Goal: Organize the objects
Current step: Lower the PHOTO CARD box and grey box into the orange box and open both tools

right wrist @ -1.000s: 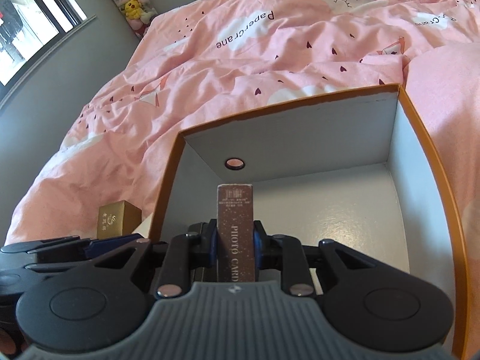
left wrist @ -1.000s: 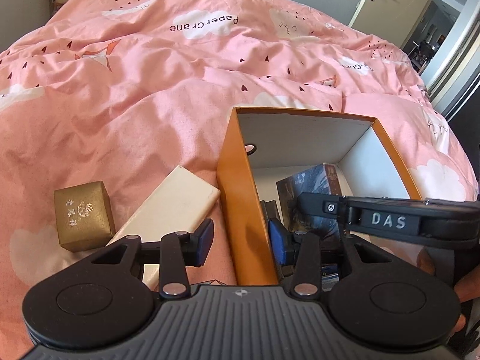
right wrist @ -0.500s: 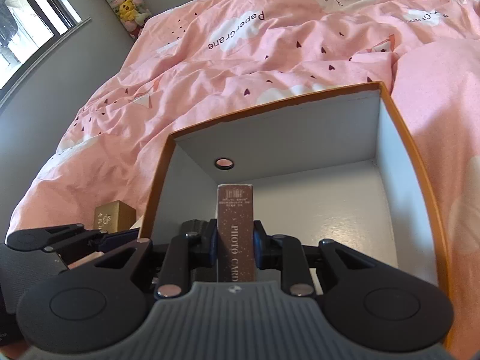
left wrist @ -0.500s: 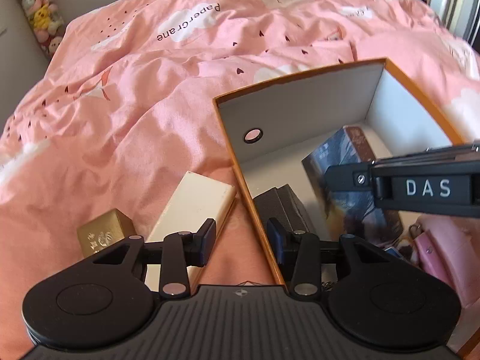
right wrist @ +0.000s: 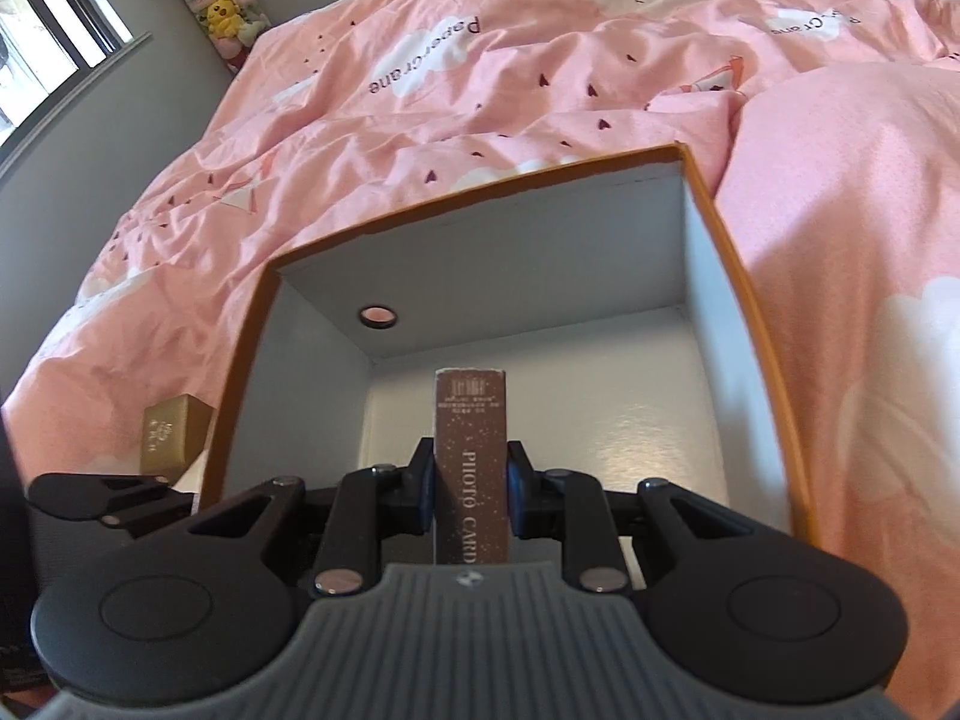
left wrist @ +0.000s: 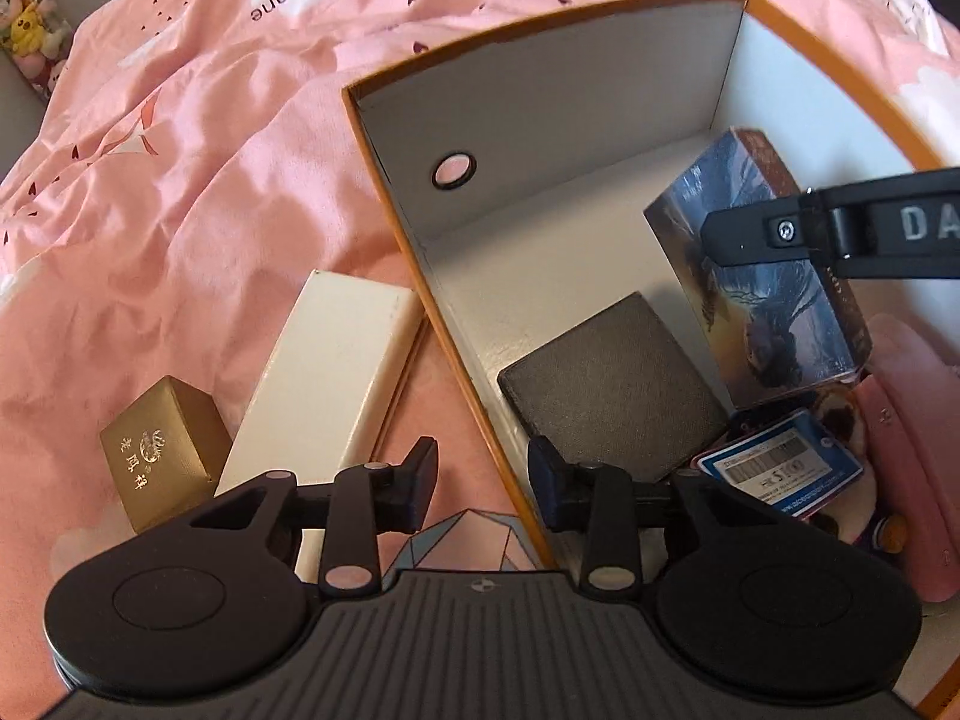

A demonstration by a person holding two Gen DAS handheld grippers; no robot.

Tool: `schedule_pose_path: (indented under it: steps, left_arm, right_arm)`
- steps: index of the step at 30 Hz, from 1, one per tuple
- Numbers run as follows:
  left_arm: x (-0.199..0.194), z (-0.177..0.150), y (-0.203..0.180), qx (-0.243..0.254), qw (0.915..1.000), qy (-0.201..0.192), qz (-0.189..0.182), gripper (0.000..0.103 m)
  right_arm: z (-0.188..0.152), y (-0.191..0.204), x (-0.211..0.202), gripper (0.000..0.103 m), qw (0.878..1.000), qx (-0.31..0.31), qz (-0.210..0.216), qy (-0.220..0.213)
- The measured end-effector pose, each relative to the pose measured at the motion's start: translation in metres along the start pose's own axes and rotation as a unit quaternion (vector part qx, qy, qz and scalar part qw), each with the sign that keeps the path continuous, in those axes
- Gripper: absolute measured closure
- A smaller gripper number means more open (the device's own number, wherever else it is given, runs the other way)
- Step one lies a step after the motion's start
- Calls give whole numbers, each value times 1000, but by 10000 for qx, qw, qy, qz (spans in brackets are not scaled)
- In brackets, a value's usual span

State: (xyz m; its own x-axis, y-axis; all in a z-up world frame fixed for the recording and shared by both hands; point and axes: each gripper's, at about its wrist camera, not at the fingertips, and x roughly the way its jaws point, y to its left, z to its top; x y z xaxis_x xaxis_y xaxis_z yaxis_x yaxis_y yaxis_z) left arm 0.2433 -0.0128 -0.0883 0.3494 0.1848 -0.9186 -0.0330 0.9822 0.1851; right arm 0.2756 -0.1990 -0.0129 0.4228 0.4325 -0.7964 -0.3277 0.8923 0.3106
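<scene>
The right gripper [right wrist: 469, 483] is clenched on a brown, speckled card box lettered "PHOTO CARD" [right wrist: 471, 468], its blue pads pressing both narrow sides; the box stands upright inside the open orange cardboard box with white inner walls [right wrist: 702, 312]. From the left wrist view the same card box [left wrist: 762, 276] shows a blue illustrated face, with the right gripper's black finger across it.

The left gripper [left wrist: 483, 483] straddles the orange box's near left wall [left wrist: 474, 396], one finger outside over the bedding and one inside. Its jaws have just been closing, yet the pads stand clear of the wall and grip nothing.

Inside the orange box, just beyond the inner finger, a flat dark grey square case [left wrist: 612, 396] lies on the white floor. Beside it sit a blue-and-white labelled packet with a barcode [left wrist: 780, 462] and a pink pouch [left wrist: 918, 450] against the right side. A round hole [left wrist: 454, 170] pierces the left wall.

Outside, on the pink patterned bed cover [left wrist: 180, 180], a long cream rectangular box [left wrist: 336, 372] lies just beside the orange wall, and a small gold box with embossed characters [left wrist: 162, 450] rests next to it.
</scene>
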Motion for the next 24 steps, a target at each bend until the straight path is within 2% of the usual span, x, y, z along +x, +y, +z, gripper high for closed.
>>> schedule_pose_path:
  steps: [4,9,11,18,24]
  left_arm:
    - [-14,0,6,-91,9993,-356,-104,61]
    - [-30,0,16,-501,9950,-766,-402,61]
    - [-34,0,19,-655,9926,-870,-543,65]
    - [-33,2,29,-888,9897,-900,-678,68]
    - [-29,-1,31,-996,9885,-859,-743,68]
  right_arm:
    - [2,-1,4,79,9994,-216,-259,20]
    - [0,-2,21,79,9996,-147,-162,177]
    - [1,-1,29,79,9995,-155,-142,242]
    - [3,-7,42,79,9969,293,169,703]
    - [1,-16,52,77,9940,433,177,987]
